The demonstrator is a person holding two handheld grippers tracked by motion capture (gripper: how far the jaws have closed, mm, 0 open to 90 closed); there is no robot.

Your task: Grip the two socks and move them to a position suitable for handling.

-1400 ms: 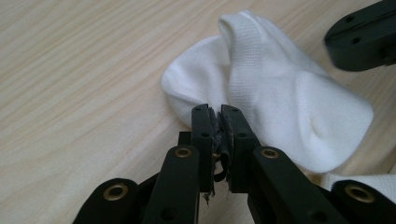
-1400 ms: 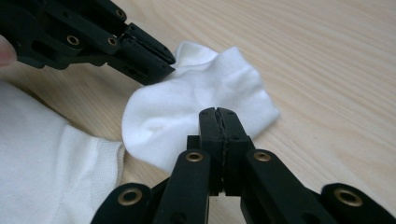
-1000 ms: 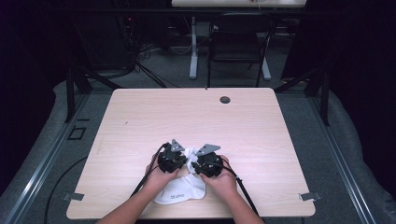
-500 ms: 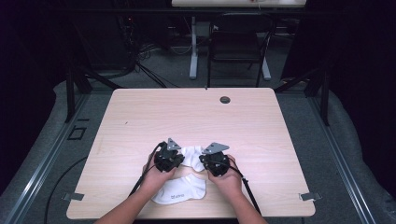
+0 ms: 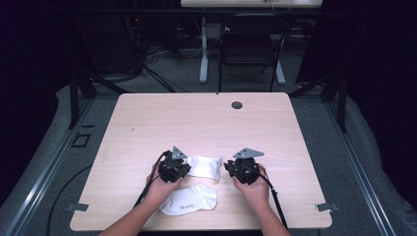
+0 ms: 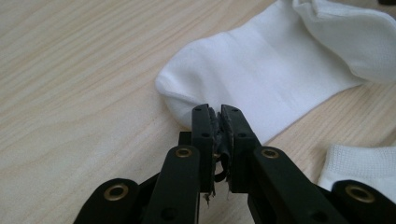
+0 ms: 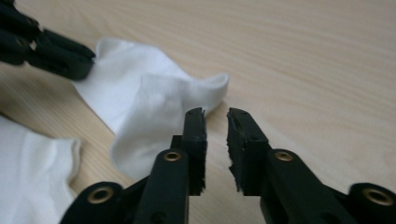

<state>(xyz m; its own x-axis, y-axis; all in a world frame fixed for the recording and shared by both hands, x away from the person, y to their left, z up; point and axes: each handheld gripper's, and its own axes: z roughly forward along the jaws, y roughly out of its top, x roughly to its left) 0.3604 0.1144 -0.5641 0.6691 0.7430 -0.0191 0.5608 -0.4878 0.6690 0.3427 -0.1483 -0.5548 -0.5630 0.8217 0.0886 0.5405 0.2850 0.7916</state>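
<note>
While both claws flank one sock (image 5: 204, 165), another (image 5: 189, 200) (nearer) lies beside.

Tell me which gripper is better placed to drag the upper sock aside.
Left. The left gripper looks shut on the upper sock's edge, while the right gripper is open beside it, holding nothing.

The table (image 5: 206, 123) is pale wood-grain, smooth and matt. Both socks (image 6: 280, 70) are soft white knit cloth. Each tool (image 7: 215, 116) has matt black jaws with brass-coloured rivets.
</note>
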